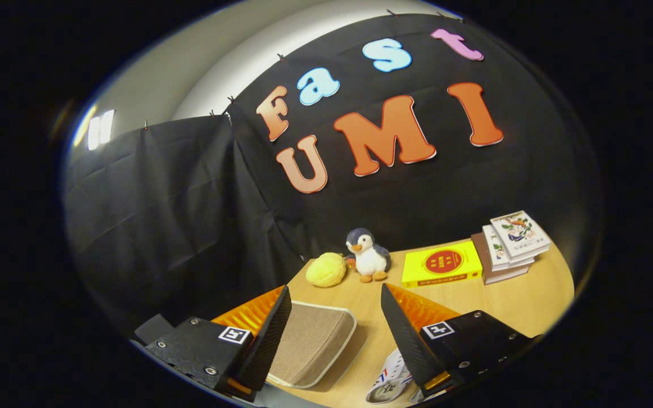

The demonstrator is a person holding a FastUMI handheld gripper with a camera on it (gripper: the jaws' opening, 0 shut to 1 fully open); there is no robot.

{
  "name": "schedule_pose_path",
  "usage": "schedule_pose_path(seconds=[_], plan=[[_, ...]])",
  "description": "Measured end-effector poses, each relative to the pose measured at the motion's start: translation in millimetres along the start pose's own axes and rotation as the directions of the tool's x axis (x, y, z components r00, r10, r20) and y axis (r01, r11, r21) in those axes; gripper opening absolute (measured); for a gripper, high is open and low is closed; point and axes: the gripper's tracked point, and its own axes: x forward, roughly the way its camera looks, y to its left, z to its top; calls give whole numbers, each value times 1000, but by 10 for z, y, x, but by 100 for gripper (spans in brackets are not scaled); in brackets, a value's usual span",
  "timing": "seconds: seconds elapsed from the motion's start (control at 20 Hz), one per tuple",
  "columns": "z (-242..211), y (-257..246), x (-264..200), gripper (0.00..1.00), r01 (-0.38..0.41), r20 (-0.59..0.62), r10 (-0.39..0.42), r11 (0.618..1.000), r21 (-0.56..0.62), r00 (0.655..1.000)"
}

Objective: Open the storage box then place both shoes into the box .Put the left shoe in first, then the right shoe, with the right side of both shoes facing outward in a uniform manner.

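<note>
Gripper (335, 306) hovers above the table (474, 300), fingers spread wide, holding nothing. Storage box (312, 343), lid closed, lies low between the fingers, nearer the left one. A shoe (389, 382) peeks out beneath the right finger.

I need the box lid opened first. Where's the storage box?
The storage box lies on the table, between the open gripper's fingers, nearer the left one.

Black cloth wall (151, 209) is hanging behind the wooden table (530, 300), a pale wall (190, 73) showing above it.
</note>
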Motion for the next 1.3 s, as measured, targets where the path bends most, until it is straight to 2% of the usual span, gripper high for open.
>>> schedule_pose_path(seconds=[0.2, 0.45, 0.55, 1.0, 1.3], plan=[[-493, 111, 179, 94, -68, -137, 90, 986, 155, 987], [-864, 221, 263, 91, -120, -216, 220, 910, 398, 951], [-1085, 177, 334, 91, -91, -259, 238, 875, 476, 936], [-1977, 95, 547, 91, -13, -437, 297, 839, 544, 849], [-2011, 186, 783, 91, -63, -379, 385, 766, 639, 841]])
